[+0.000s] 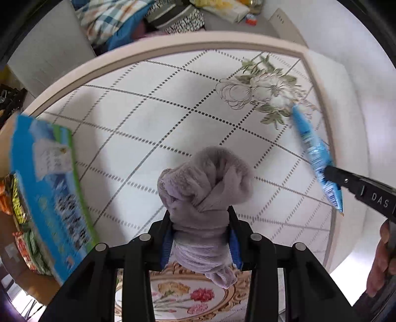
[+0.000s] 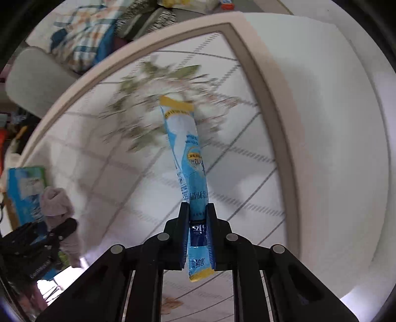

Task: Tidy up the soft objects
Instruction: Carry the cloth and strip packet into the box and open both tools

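Left wrist view: my left hand-held gripper [image 1: 201,237] is clamped tight around a knotted bundle of fuzzy lilac-grey cloth [image 1: 205,188], lifted above the desk [image 1: 138,123]. At three o'clock my right hand-held gripper [image 1: 333,175] pinches a slim light-blue and yellow foil sachet [image 1: 314,156]; from its own wrist camera, its jaws are closed on the sachet's lower end, leaving most of the length standing free beyond the pads [image 2: 184,237].

My worry is the sachet: held so near one end, I judge it could swing, fold or slide out of the smooth pads if I move sharply. The cloth bundle seems safer, though a loose tail hanging below the jaws might snag on something.

Beneath both, the desk is white with dotted diagonal grid lines, a printed green-and-white flower [image 1: 262,91] at one o'clock and a beige rim. A blue-and-green printed carton [image 1: 52,188] stands at nine o'clock. Beyond the rim, at twelve o'clock, checked bedding [image 1: 109,19] lies heaped in a cluttered room.
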`<move>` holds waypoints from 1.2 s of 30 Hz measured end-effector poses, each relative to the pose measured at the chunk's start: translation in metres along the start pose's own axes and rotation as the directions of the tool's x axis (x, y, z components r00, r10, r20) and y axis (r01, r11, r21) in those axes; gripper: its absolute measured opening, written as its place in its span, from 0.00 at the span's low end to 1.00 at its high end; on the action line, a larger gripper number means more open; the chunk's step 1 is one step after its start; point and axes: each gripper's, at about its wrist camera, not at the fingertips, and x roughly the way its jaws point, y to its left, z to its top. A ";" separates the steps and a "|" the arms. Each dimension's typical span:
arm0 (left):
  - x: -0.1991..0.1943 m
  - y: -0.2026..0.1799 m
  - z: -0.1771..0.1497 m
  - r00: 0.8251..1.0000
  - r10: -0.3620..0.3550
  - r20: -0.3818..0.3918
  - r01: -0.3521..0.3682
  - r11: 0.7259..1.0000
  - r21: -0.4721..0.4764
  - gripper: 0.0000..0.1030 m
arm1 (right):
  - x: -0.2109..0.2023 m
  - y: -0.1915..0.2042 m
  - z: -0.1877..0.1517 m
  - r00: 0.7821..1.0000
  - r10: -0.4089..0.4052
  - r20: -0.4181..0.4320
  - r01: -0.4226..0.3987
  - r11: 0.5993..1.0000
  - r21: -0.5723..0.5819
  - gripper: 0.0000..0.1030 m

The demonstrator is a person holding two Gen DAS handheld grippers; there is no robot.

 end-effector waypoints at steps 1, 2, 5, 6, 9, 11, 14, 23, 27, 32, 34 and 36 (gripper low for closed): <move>-0.006 0.003 -0.007 1.000 -0.009 0.011 0.009 1.000 0.001 0.34 | -0.007 0.011 -0.009 1.000 0.024 0.012 -0.024 1.000 -0.005 0.13; -0.012 0.000 -0.001 1.000 -0.016 0.020 0.016 1.000 -0.003 0.34 | -0.012 0.018 -0.015 0.999 0.040 0.020 -0.040 0.999 -0.008 0.13; -0.044 0.026 0.006 0.998 -0.045 0.048 0.046 0.999 -0.019 0.34 | -0.031 0.051 -0.041 0.993 0.109 0.048 -0.108 0.994 -0.013 0.13; -0.051 0.035 0.000 0.997 -0.053 0.060 0.055 0.998 -0.028 0.34 | -0.036 0.062 -0.048 0.990 0.132 0.055 -0.131 0.991 -0.015 0.12; -0.072 0.057 -0.011 0.993 -0.066 0.096 0.072 0.996 -0.054 0.34 | -0.057 0.088 -0.066 0.982 0.174 0.074 -0.171 0.984 -0.046 0.12; -0.086 0.078 -0.017 0.990 -0.086 0.109 0.095 0.993 -0.077 0.34 | -0.068 0.118 -0.084 0.977 0.196 0.086 -0.189 0.979 -0.078 0.12; -0.107 0.109 -0.031 0.984 -0.108 0.140 0.124 0.986 -0.109 0.34 | -0.083 0.150 -0.101 0.968 0.234 0.095 -0.224 0.968 -0.110 0.12; -0.138 0.204 -0.061 0.983 -0.075 0.165 0.108 0.974 -0.201 0.34 | -0.100 0.246 -0.143 0.946 0.310 0.099 -0.290 0.942 -0.171 0.12; -0.120 0.228 -0.066 0.991 -0.057 0.125 0.084 0.971 -0.223 0.34 | -0.085 0.275 -0.151 0.941 0.330 0.074 -0.317 0.936 -0.151 0.13; -0.104 0.254 -0.073 0.995 -0.053 0.090 0.074 0.965 -0.252 0.34 | -0.057 0.305 -0.157 0.947 0.309 0.084 -0.301 0.949 -0.096 0.13; -0.099 0.265 -0.074 0.995 -0.061 0.077 0.080 0.961 -0.265 0.34 | -0.046 0.313 -0.160 0.950 0.298 0.096 -0.292 0.954 -0.071 0.13; -0.095 0.273 -0.073 0.996 -0.064 0.067 0.080 0.959 -0.271 0.34 | -0.031 0.323 -0.165 0.954 0.284 0.102 -0.281 0.959 -0.042 0.13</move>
